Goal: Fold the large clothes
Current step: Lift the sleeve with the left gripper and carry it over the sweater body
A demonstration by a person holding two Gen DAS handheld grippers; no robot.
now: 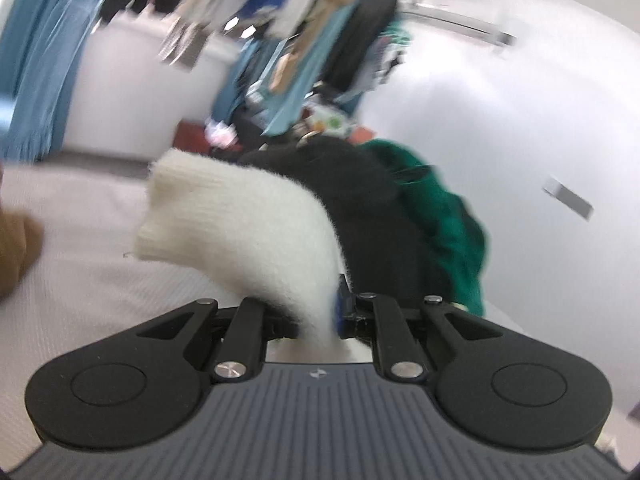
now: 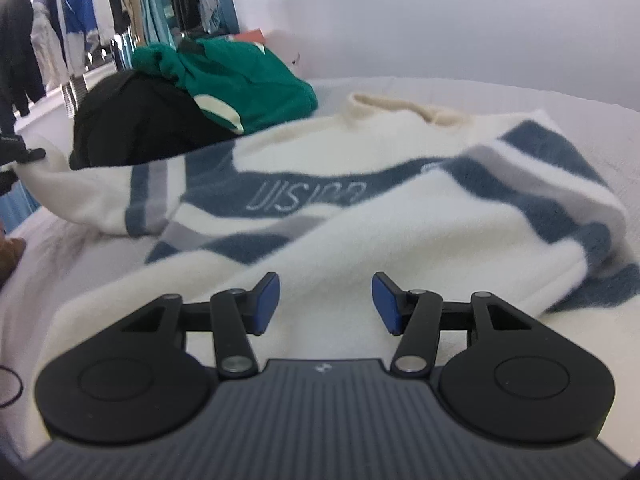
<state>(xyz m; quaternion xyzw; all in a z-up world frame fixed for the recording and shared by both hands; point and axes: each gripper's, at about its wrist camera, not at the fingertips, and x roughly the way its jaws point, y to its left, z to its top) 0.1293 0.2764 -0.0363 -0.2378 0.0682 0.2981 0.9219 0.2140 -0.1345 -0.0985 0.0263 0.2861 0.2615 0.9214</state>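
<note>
Item: cream sweater (image 2: 360, 216) with blue and grey bands, lying spread across a pale textured bedcover (image 2: 560, 96), collar toward the far wall, one sleeve (image 1: 240, 216) drawn up off the surface. Left gripper (image 1: 320, 312): jaws closed on that cream sleeve just behind the ribbed cuff, which droops free ahead of the pads. Right gripper (image 2: 326, 300): jaws apart, nothing between them, poised just above the sweater's near body panel. Step in hand, as judged: folding the sleeve inward over the body. Handling note: keep the sleeve taut and carry it in a flat arc so the thick knit lands without bunching; the right gripper would do well to pin the body so it does not drag. Adjacent: black garment (image 2: 136, 120) and green garment (image 2: 248, 80) heaped at the bedcover's far side, close to the sleeve's path. Surroundings: plain white wall (image 2: 440, 20), rail of hung clothes (image 2: 80, 20), teal curtain (image 1: 44, 80), brown item (image 2: 10, 256) at the bed's edge.
</note>
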